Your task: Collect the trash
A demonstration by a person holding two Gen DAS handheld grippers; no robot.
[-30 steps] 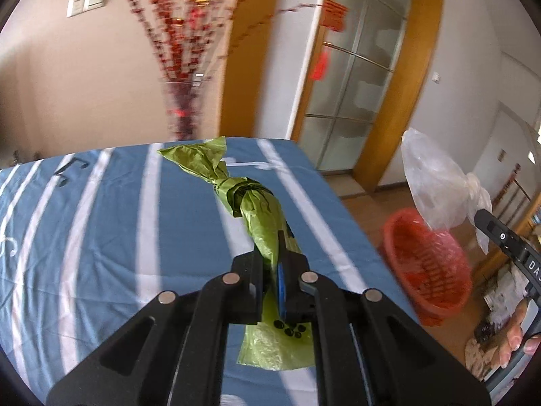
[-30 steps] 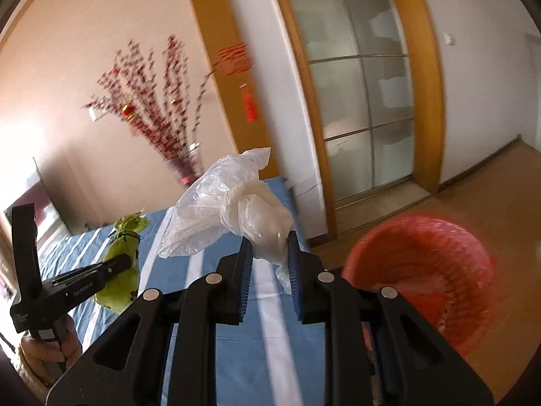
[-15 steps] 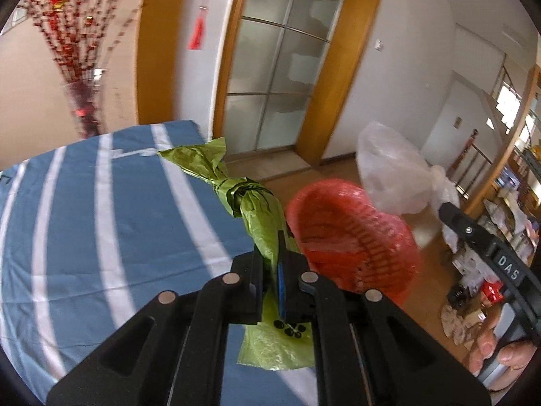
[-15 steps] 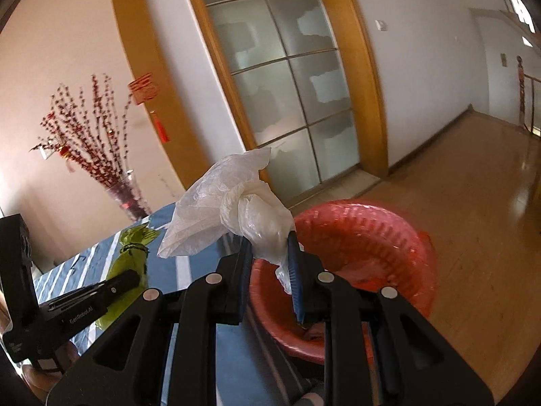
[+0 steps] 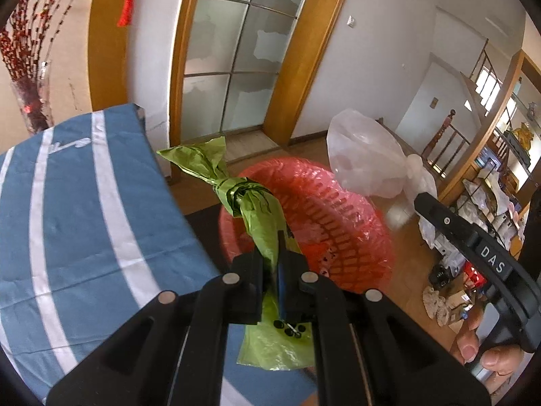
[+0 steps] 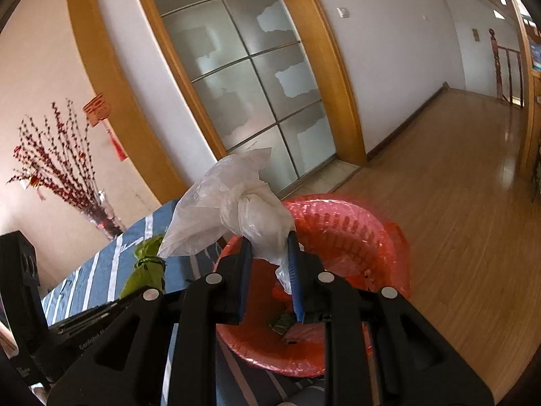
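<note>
My left gripper [image 5: 278, 257] is shut on a knotted green plastic bag [image 5: 250, 209] and holds it in the air, in front of a red basket bin [image 5: 338, 223] lined with red plastic on the floor. My right gripper [image 6: 268, 253] is shut on a knotted clear white plastic bag [image 6: 236, 213] and holds it over the near rim of the same bin [image 6: 355, 230]. The white bag [image 5: 368, 159] and the right gripper's body also show in the left wrist view. The green bag [image 6: 145, 267] shows at the left of the right wrist view. Some scraps lie in the bin's bottom.
A table with a blue, white-striped cloth [image 5: 77, 203] is to the left of the bin. A vase of red branches [image 6: 98, 209] stands at its far side. A frosted glass door [image 6: 243, 77] is behind. Wooden floor [image 6: 456, 203] lies right; clutter [image 5: 473, 203] at a shelf.
Both grippers have swung right, away from the table and toward the red bin, each still gripping its bag. The bin now sits right in front of both.
</note>
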